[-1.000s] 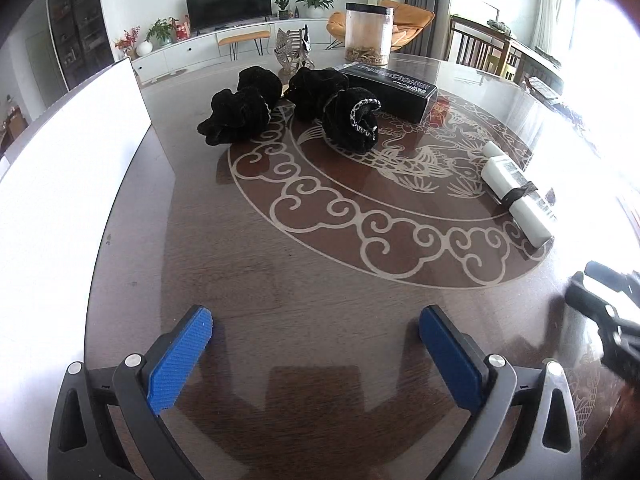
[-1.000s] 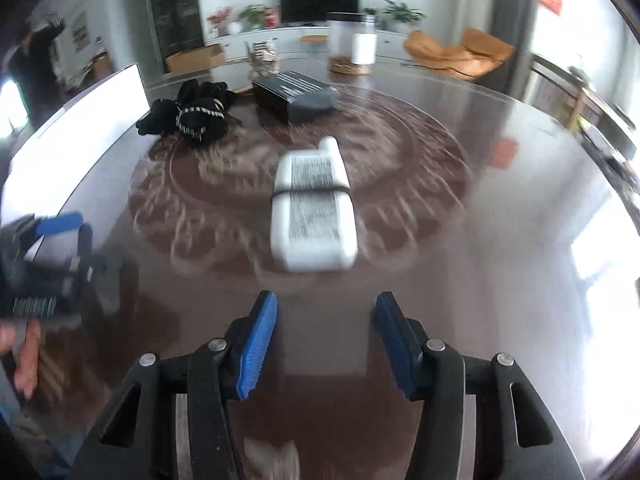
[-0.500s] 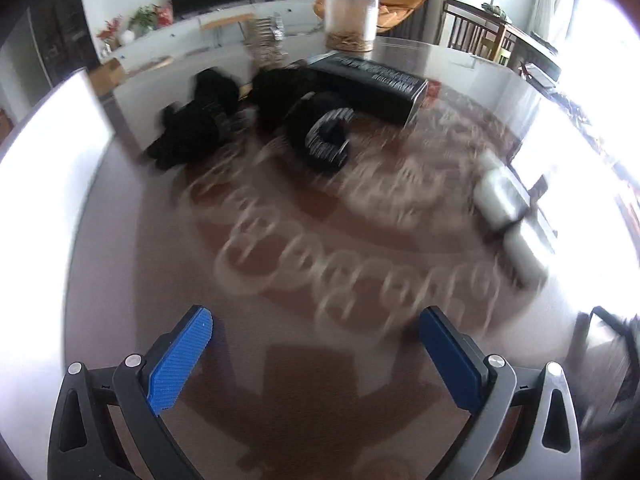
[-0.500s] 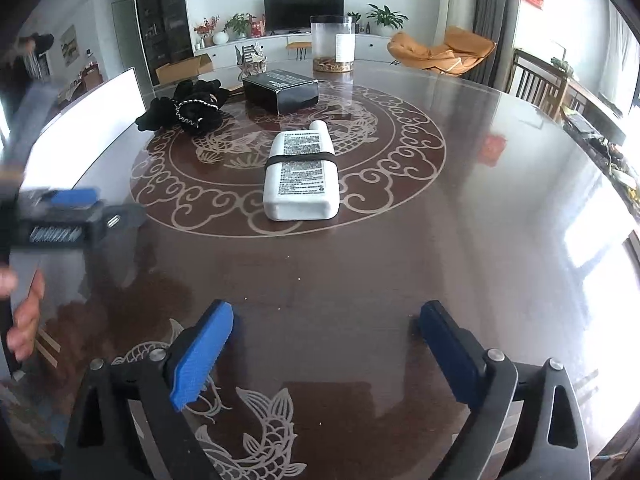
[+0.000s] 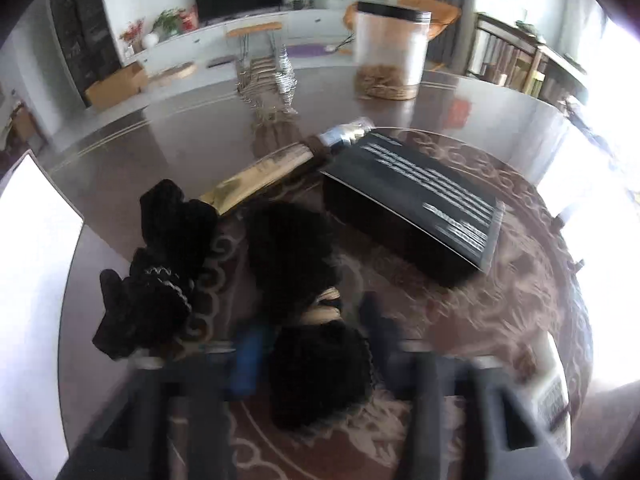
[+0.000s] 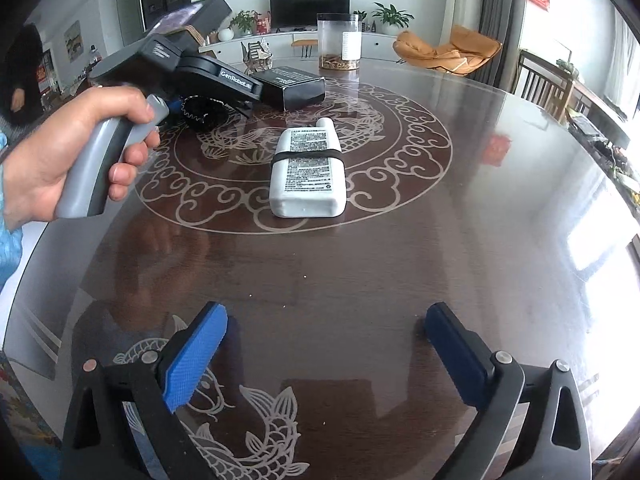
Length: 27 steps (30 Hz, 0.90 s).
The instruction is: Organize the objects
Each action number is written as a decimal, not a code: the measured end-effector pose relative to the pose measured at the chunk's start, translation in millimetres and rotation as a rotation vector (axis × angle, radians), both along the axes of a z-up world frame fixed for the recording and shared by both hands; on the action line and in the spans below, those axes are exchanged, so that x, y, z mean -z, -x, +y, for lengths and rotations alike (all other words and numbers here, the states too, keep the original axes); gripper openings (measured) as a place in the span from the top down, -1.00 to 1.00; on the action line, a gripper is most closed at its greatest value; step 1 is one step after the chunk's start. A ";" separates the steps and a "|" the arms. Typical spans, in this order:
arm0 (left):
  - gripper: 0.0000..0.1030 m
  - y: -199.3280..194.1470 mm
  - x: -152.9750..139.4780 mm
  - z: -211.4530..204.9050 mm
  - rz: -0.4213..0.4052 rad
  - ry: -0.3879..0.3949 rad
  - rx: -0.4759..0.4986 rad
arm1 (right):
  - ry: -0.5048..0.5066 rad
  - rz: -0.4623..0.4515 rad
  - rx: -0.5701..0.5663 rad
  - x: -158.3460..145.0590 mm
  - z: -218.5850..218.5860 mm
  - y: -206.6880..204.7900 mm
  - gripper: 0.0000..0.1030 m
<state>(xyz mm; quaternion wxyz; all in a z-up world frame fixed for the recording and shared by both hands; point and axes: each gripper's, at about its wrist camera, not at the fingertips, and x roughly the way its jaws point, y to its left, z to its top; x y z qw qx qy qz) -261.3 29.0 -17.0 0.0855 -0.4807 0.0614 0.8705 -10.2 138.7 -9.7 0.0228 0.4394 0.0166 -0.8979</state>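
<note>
Three black scrunchies lie on the dark round table: one at the left [image 5: 152, 292], one in the middle [image 5: 292, 256], one nearest [image 5: 320, 376]. My left gripper [image 5: 316, 356] is blurred; its blue pads [image 5: 246, 364] stand on either side of the nearest scrunchie, and I cannot tell if they press it. In the right wrist view the left gripper [image 6: 208, 110] reaches over that scrunchie [image 6: 202, 114]. My right gripper [image 6: 324, 352] is open and empty, low over the table, short of the banded white bottles [image 6: 308, 172].
A black box [image 5: 416, 204] lies right of the scrunchies, also seen in the right wrist view [image 6: 292, 86]. A gold packet [image 5: 256, 184] lies behind them. A clear jar [image 5: 390, 56] and a small ornament [image 5: 268, 80] stand at the far edge. A white panel [image 5: 32, 280] stands at the left.
My left gripper has moved far forward to the scrunchies and its pads have narrowed around the nearest one. My right gripper has stayed open and nearly still.
</note>
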 end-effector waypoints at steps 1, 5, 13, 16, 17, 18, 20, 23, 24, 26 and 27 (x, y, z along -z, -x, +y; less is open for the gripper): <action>0.39 -8.9 0.3 2.1 0.010 0.016 0.020 | 0.001 0.000 -0.001 -0.3 -0.2 -0.3 -0.96; 0.40 -64.1 0.7 -9.1 0.021 -0.019 0.053 | 0.001 0.000 -0.001 -0.7 -1.1 -1.6 -0.96; 0.32 -222.1 -1.2 -62.8 0.034 -0.039 0.055 | 0.010 0.006 0.003 -2.2 0.7 -4.1 -0.96; -0.64 -244.4 3.0 -70.0 0.026 -0.018 0.067 | 0.012 0.007 0.004 -2.5 1.6 -4.8 -0.96; -0.88 -244.0 6.6 -75.3 0.017 -0.023 0.066 | 0.013 0.007 0.002 -2.6 1.5 -5.3 -0.96; -0.92 -242.7 7.9 -81.1 0.022 -0.022 0.061 | 0.013 0.008 0.002 -2.8 1.3 -6.1 -0.96; -0.93 -239.5 7.8 -87.4 0.028 -0.025 0.053 | 0.016 0.006 -0.001 -2.5 1.8 -6.2 -1.00; -1.00 -235.2 9.5 -90.1 0.031 -0.027 0.049 | 0.017 -0.007 0.004 -2.6 2.9 -4.3 -1.00; -1.00 -234.2 10.3 -90.7 0.037 -0.031 0.048 | 0.004 -0.023 0.014 -2.5 2.2 -0.8 -1.00; -1.00 -231.6 11.2 -91.1 0.039 -0.032 0.047 | -0.003 -0.081 0.026 -4.3 -1.4 16.5 -1.00; -1.00 -232.4 11.1 -91.3 0.039 -0.032 0.047 | -0.006 -0.122 0.013 -5.1 -5.4 31.9 -1.00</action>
